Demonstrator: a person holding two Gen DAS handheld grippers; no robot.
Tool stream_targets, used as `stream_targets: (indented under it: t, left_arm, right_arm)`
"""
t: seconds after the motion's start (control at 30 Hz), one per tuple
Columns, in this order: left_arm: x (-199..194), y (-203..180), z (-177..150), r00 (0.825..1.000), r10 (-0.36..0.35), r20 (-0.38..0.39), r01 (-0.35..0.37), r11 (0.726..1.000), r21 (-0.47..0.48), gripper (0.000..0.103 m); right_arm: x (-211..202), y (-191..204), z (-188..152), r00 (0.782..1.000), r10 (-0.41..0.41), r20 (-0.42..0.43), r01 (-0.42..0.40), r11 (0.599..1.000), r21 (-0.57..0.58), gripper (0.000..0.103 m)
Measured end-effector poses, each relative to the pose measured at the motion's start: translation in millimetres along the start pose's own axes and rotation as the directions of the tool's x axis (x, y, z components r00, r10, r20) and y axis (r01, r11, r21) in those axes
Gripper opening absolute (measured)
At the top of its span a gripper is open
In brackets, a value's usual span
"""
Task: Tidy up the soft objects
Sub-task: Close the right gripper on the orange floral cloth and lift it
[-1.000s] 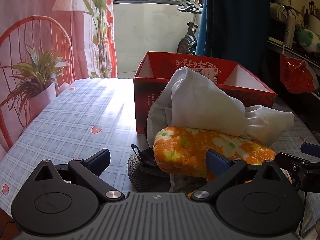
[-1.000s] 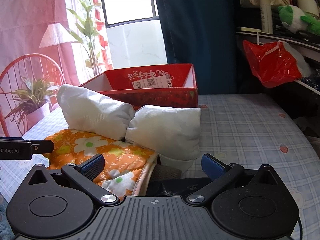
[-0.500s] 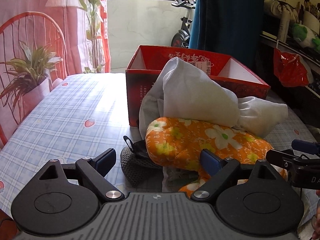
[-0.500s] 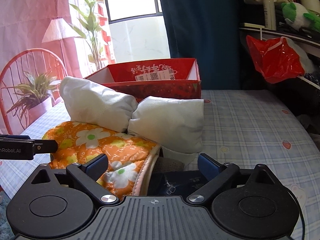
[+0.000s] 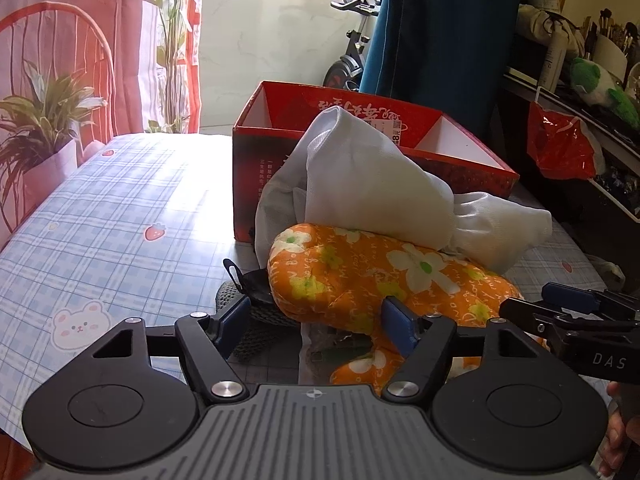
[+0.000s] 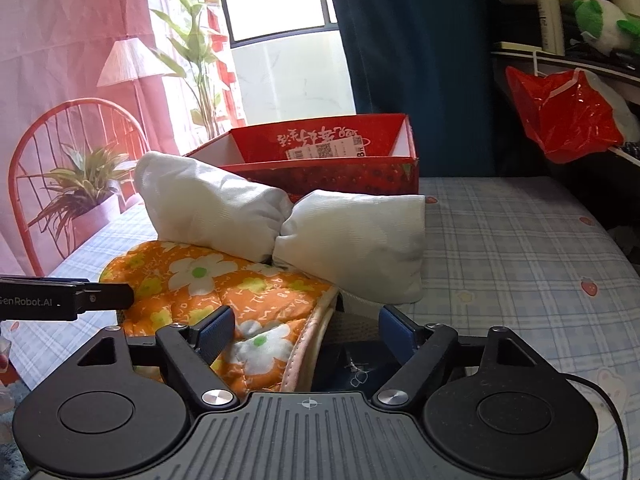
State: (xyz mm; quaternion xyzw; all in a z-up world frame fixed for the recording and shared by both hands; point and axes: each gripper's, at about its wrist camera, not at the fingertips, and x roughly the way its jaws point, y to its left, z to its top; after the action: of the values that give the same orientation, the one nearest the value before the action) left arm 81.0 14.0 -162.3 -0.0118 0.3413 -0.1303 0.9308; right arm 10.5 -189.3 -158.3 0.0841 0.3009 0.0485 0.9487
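- Checked blue tablecloth point(image 5: 120, 208) fills the lower left of my left view, and the red box point(image 5: 280, 152) sits at centre behind the pile.
- My left gripper point(image 5: 316, 326) was wide a second ago; now its jaws are closing around the orange flowered pillow point(image 5: 384, 280), not squeezing yet.
- My right gripper point(image 6: 302, 330) is closing too, over the pillow's edge, pads still loose.
- White cloth bundle point(image 6: 280, 224) lies on top of the pillow, in the same spot as before.
- Neither hand has moved.

Two close wrist views, shared pile point(image 5: 384, 276)
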Motion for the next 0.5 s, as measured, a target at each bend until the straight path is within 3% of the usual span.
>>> stream_targets:
  t: [0.17,0.23,0.3,0.5]
  left_arm:
    - [6,6,4,1.0,0.006,-0.012,-0.006,1.0,-0.026,0.074]
    - [9,11,9,1.0,-0.004,-0.007,0.004,0.999,-0.051,0.074]
    - [14,17,13,1.0,-0.023,-0.008,0.023,0.996,-0.081,0.074]
    - [35,28,17,0.997,-0.067,-0.037,0.06,0.986,-0.157,0.074]
  right_arm:
    - [4,3,-2,0.999,0.032,-0.023,-0.032,0.999,-0.01,0.071]
    - [8,2,-2,0.998,0.046,-0.039,-0.046,0.999,-0.003,0.06]
    - [12,1,-3,0.997,0.058,-0.054,-0.058,0.998,0.006,0.056]
    - [18,2,-4,0.996,0.065,-0.068,-0.066,0.998,-0.002,0.056]
